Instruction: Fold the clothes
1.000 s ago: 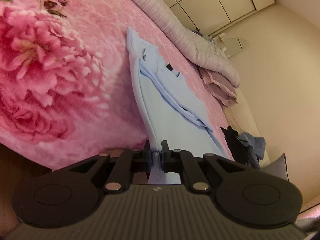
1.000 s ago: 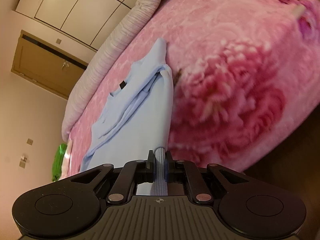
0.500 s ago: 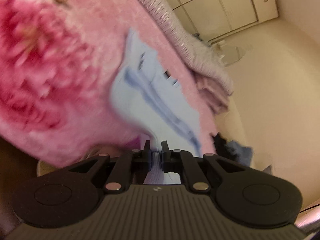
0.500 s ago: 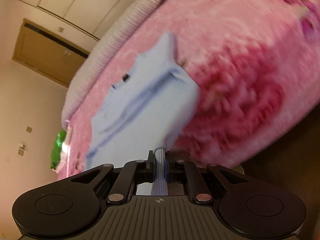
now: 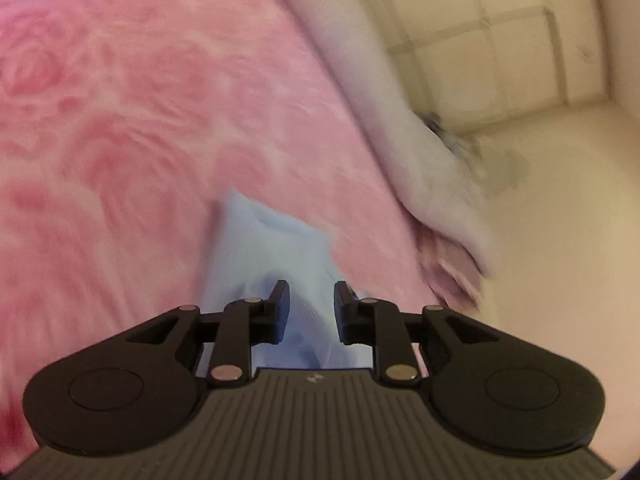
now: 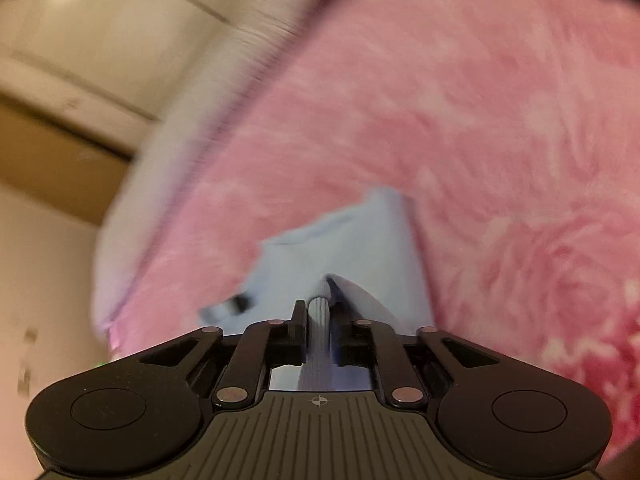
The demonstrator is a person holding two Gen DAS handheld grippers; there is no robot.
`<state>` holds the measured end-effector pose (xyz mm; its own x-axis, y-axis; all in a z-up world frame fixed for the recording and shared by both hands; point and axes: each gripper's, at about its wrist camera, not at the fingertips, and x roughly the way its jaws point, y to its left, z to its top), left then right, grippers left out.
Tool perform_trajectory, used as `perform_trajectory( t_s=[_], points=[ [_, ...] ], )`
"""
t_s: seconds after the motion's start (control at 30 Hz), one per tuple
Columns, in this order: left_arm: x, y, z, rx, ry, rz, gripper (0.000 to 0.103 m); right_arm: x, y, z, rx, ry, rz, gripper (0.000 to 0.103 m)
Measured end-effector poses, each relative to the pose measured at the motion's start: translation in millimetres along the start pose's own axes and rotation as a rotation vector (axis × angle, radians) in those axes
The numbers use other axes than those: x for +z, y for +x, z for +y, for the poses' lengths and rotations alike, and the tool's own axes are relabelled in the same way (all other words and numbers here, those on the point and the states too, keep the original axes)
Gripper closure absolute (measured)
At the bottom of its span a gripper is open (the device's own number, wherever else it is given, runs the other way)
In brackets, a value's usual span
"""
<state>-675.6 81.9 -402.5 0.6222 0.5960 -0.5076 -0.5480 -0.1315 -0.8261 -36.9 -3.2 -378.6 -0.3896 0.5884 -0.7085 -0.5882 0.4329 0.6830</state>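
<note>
Nearest each camera is the tool itself. The left tool (image 5: 308,300) has its jaws standing clearly apart and opening, with pale blue cloth lying in the gap but neither pad pressing on it. The right tool (image 6: 319,316) is opening too; a ribbed grey-blue hem (image 6: 319,320) stands upright between its jaws, close against the left-hand pad and with a sliver of space on the other side, so the grip looks to be letting go rather than holding. Just beyond both tools the light blue garment (image 5: 272,240) lies on the pink floral blanket (image 5: 120,140) of the bed, and it runs straight ahead from each tool: its long axis lines up with the direction the fingers point, near edge at the tips, far edge a short way up the blanket. In both views it appears short and doubled over, the hem end brought toward the far end, though blur hides the layers. Seen from the right wrist, a small dark tag (image 6: 236,304) shows at the garment's left side. Neither hand is plainly nearer; each sits at its own corner of the same near edge, the left at one side and the right at the other, so the coming move probably turns on both tools backing off along that axis without dragging the cloth. Farther off, a pale grey quilt (image 5: 420,152) runs along the bed's far side, and beyond it are cream cupboard doors (image 5: 500,40).
</note>
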Motion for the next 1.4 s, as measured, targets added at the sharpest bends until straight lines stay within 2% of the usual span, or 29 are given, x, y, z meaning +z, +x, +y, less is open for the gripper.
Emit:
perform_trajectory(
  t_s=[0.07, 0.17, 0.2, 0.27, 0.37, 0.43, 0.5, 0.57, 0.63, 0.7, 0.8, 0.93, 1.03, 1.1, 1.2, 1.33, 1.4],
  points=[
    [4.4, -2.8, -2.1, 0.001, 0.058, -0.013, 0.085, 8.2, 8.8, -8.2, -0.027, 0.024, 0.01, 0.07],
    [-11.1, -19.5, -17.7, 0.018, 0.261, 0.003, 0.085, 0.7, -4.2, -6.9, 0.036, -0.146, -0.019, 0.066],
    [-16.7, -25.2, -23.1, 0.025, 0.33, 0.008, 0.085, -5.7, -11.9, -5.8, 0.029, -0.213, -0.051, 0.066],
    [-33.0, -30.7, -30.4, 0.038, 0.41, 0.04, 0.085, -19.5, -27.5, -2.6, 0.002, -0.345, -0.126, 0.064],
    [-57.6, -34.4, -40.9, 0.03, 0.495, 0.088, 0.085, -34.1, -45.0, -5.5, -0.017, -0.443, -0.187, 0.063],
    [-70.0, -31.4, -48.6, 0.015, 0.538, 0.113, 0.085, -43.5, -52.1, -6.3, 0.025, -0.511, -0.136, 0.063],
    [-76.0, -24.0, -51.9, 0.032, 0.572, 0.124, 0.085, -58.1, -55.1, -3.0, 0.041, -0.648, -0.081, 0.063],
    [-78.4, -13.6, -52.3, 0.06, 0.589, 0.133, 0.085, -73.4, -47.0, 5.0, -0.022, -0.791, -0.048, 0.065],
    [-77.5, -3.5, -52.8, 0.08, 0.593, 0.138, 0.085, -83.7, -33.8, 13.2, -0.104, -0.884, -0.032, 0.073],
    [-74.7, 10.8, -53.8, 0.098, 0.602, 0.138, 0.085, -86.3, -20.4, 16.1, -0.14, -0.95, -0.034, 0.076],
    [-62.0, 35.7, -49.7, 0.154, 0.58, 0.124, 0.085, -68.3, 6.3, 20.9, -0.119, -0.937, -0.08, 0.076],
    [-41.6, 48.8, -42.0, 0.213, 0.512, 0.073, 0.084, -21.1, 24.8, 16.4, -0.146, -0.703, -0.169, 0.076],
    [-27.4, 45.2, -35.5, 0.195, 0.438, 0.044, 0.08, -0.9, 25.2, 8.0, -0.123, -0.598, -0.153, 0.076],
    [-22.3, 42.2, -35.3, 0.205, 0.436, 0.032, 0.075, 0.7, 23.2, 3.8, -0.101, -0.61, -0.123, 0.076],
    [-18.7, 44.3, -39.0, 0.187, 0.487, 0.061, 0.07, 5.3, 21.6, -3.6, -0.059, -0.616, -0.087, 0.076],
    [-13.5, 56.8, -41.3, 0.175, 0.535, 0.109, 0.068, 11.1, 21.2, -2.2, 0.008, -0.651, -0.068, 0.065],
    [-10.5, 65.1, -43.2, 0.172, 0.568, 0.13, 0.067, 11.1, 21.2, 2.4, 0.019, -0.696, -0.069, 0.064]
  ],
)
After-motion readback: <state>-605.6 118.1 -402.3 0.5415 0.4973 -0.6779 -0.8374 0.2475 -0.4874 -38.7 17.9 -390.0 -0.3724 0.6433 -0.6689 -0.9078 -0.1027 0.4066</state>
